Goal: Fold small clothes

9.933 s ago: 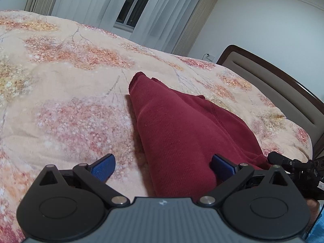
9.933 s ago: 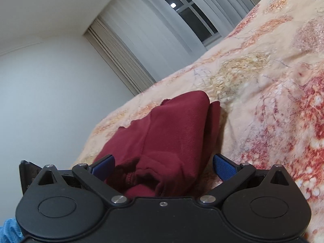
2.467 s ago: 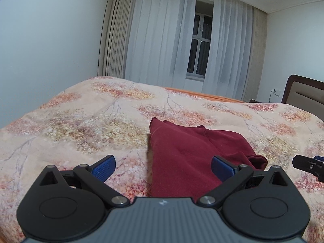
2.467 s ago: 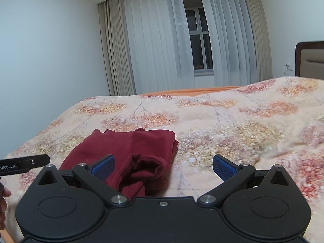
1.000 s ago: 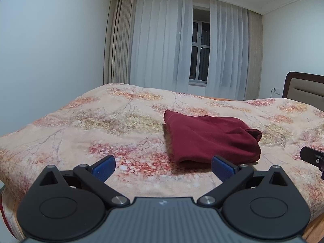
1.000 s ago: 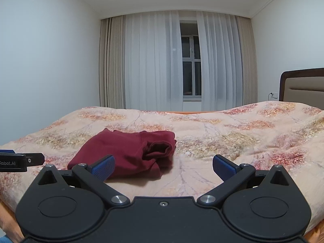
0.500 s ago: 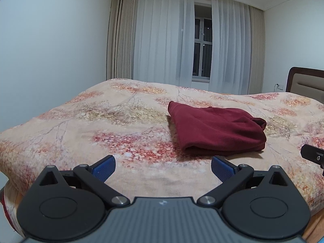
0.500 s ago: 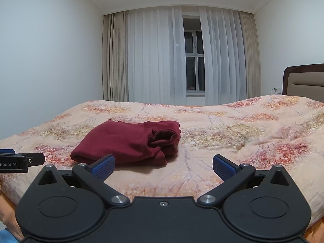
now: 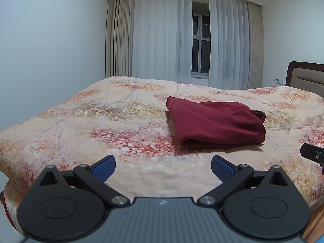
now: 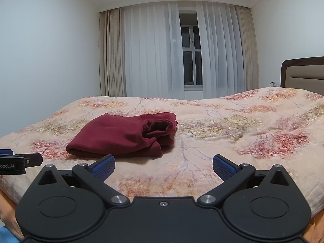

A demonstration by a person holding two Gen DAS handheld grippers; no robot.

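Observation:
A dark red garment (image 9: pixel 214 123) lies folded into a compact bundle on the floral bedspread (image 9: pixel 121 133); it also shows in the right wrist view (image 10: pixel 123 134), with a rolled cuff or sleeve end facing right. My left gripper (image 9: pixel 163 167) is open and empty, held back from the bed's near edge, the garment ahead and to its right. My right gripper (image 10: pixel 163 167) is open and empty, the garment ahead and to its left. Neither gripper touches the cloth.
The bed's near edge (image 10: pixel 182 190) runs just ahead of both grippers. A padded headboard (image 10: pixel 303 73) stands at the right. Curtains and a window (image 10: pixel 190 68) fill the far wall. The other gripper's tip shows at each view's side (image 9: pixel 312 154).
Both grippers have drawn back from the bed and levelled out, so the folded garment looks smaller and farther away. The garment itself lies still.

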